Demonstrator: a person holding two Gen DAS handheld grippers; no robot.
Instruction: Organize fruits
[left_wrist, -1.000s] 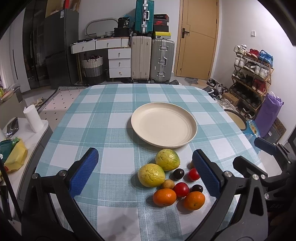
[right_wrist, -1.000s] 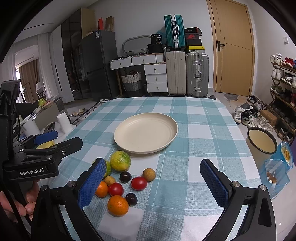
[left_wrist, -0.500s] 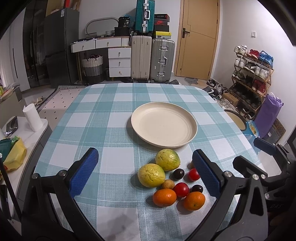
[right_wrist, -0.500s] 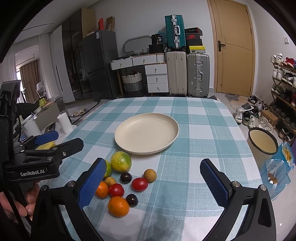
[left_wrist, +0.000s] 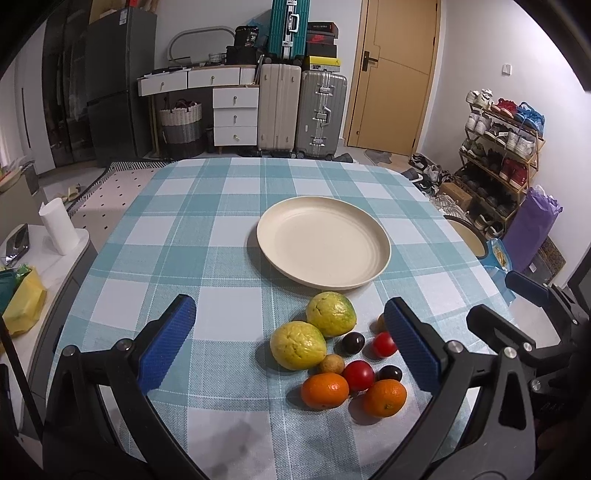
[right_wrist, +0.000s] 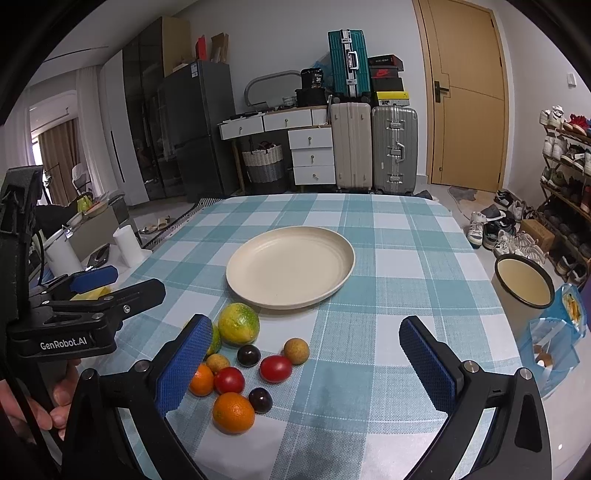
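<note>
Hidden or cut off:

- Second yellow-green citrus (right_wrist: 215, 341): mostly covered by the left finger (right_wrist: 183, 365) of the right hand-held gripper (right_wrist: 306, 363); only a sliver visible.
- Left orange (right_wrist: 201, 379): partly covered by the same finger.
- Small tan fruit (left_wrist: 380, 322): largely behind the right finger (left_wrist: 412, 349) of the left hand-held gripper (left_wrist: 290, 345).
- Near edge of the counter (left_wrist: 236, 435): cut off below both hand-held grippers.
- Enamel pot (left_wrist: 466, 240): partly behind the counter edge, right of the left hand-held gripper.
- Blue bag (right_wrist: 556, 338) contents: too small to identify.
</note>
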